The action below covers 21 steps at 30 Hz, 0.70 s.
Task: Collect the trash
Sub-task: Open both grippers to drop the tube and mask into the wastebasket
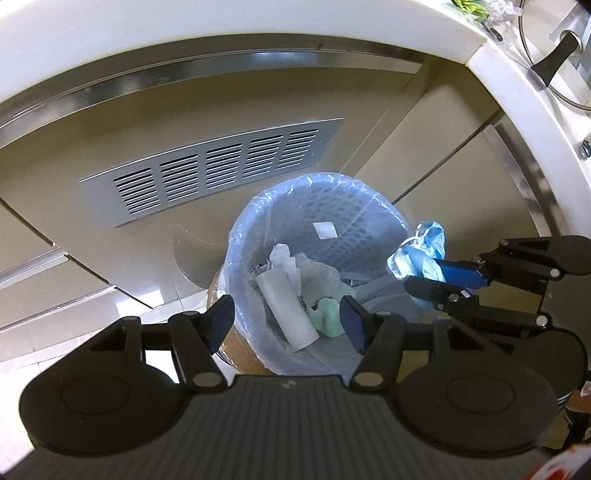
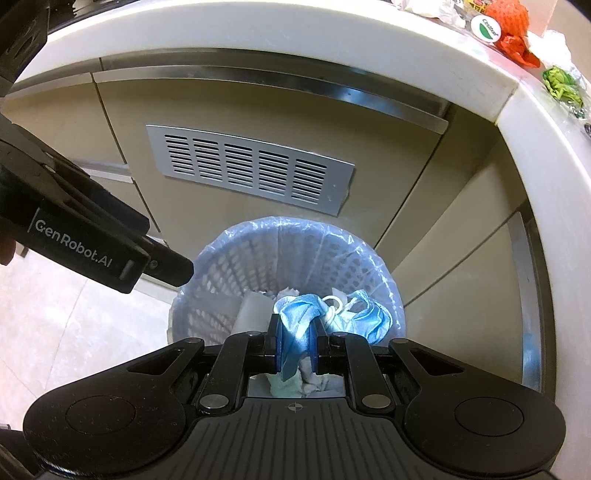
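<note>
A perforated waste basket (image 1: pixel 332 221) (image 2: pixel 258 266) with a pale blue liner stands on the floor by the cabinet. Inside lie a white cardboard tube (image 1: pixel 286 308), white tissue and a pale green cloth (image 1: pixel 327 317). My left gripper (image 1: pixel 286 321) hangs open over the basket with nothing between its fingers. My right gripper (image 2: pixel 295 349) (image 1: pixel 424 277) is shut on a crumpled blue face mask (image 2: pixel 306 321) (image 1: pixel 421 251), held above the basket's right side, with the ear loops dangling.
Beige cabinet fronts with a metal vent grille (image 1: pixel 210 173) (image 2: pixel 251 170) rise behind the basket. The white countertop (image 2: pixel 535 122) curves around at right, bearing orange (image 2: pixel 511 27) and green wrappers (image 2: pixel 563 86). A glass pot lid (image 1: pixel 554 55) sits on the counter.
</note>
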Motion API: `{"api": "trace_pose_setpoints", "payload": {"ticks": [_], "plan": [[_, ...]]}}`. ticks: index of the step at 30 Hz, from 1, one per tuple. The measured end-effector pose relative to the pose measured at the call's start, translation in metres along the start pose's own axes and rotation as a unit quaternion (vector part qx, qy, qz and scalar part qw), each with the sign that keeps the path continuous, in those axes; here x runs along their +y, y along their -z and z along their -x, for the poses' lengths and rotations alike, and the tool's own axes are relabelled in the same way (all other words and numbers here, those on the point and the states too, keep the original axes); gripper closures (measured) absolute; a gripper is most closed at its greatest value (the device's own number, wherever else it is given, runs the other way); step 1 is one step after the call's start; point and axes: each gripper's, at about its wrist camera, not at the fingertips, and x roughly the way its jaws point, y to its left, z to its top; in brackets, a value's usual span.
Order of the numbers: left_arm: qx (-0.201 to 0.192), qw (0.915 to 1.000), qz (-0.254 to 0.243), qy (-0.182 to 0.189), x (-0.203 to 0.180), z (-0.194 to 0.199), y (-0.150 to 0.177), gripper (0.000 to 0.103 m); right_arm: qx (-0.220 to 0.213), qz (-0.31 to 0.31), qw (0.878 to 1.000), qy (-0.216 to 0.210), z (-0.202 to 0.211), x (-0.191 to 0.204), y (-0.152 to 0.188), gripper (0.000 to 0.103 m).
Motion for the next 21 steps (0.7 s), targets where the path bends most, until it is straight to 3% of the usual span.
{"api": "trace_pose_setpoints", "payload": {"ticks": [7,10,21], "plan": [[0.000,1.0000,0.008,-0.007,0.007,0.002,0.003,0.044,0.021,-0.003,1.000,-0.016,-0.013,0.000,0.000,0.086],[0.002,0.9999,0.011,-0.009,0.010,0.003,0.006,0.044,0.018,-0.011,1.000,-0.012,-0.014,0.000,0.001,0.039],[-0.008,0.9998,0.009,-0.013,0.017,0.015,0.015,0.044,0.011,-0.018,1.000,-0.007,-0.003,0.005,0.001,0.038]]}}
